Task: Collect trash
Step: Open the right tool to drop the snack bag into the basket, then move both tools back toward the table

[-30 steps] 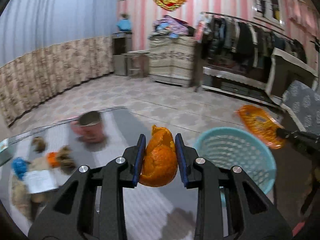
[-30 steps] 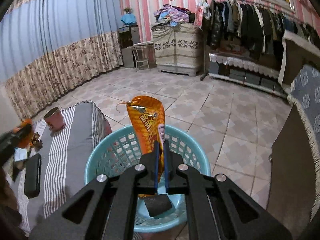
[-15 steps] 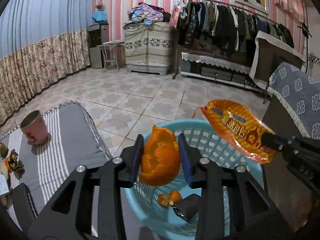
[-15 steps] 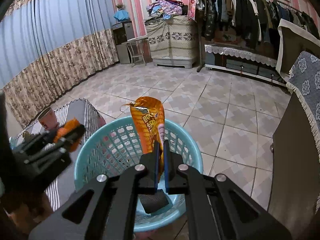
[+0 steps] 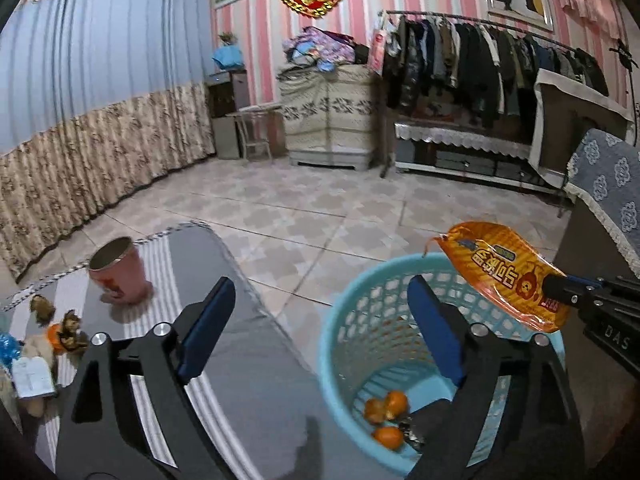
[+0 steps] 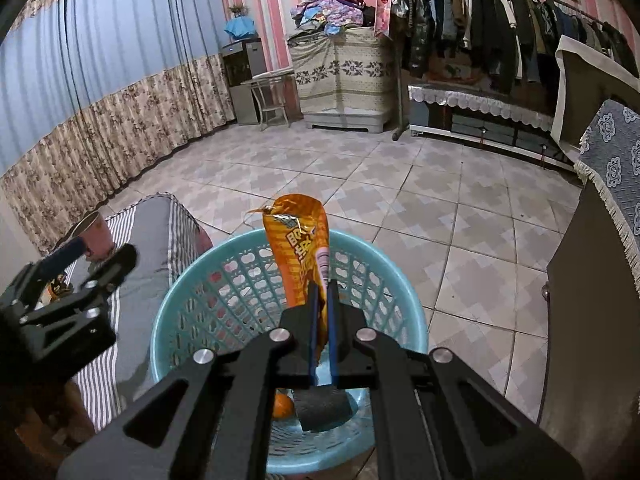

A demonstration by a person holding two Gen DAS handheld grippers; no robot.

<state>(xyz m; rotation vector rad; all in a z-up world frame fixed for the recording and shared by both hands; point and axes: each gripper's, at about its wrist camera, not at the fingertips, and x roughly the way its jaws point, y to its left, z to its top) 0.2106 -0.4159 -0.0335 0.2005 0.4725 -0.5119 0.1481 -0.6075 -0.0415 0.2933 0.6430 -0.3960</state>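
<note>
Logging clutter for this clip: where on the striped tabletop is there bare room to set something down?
The striped table is bare in the wide stretch between the pink cup and the blue basket, along its near and right edge. It is crowded at the far left, where scraps and a paper slip cluster. The open left gripper hangs over the basket-side edge.

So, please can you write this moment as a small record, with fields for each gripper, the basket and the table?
left gripper: open, holds nothing, beside the basket rim
right gripper: shut on the orange snack packet, held upright above the basket
basket: light blue plastic, on the floor beside the table; contains orange peel pieces and a dark object
table: grey and white striped cloth; pink cup upright; small scraps at the left end
</note>
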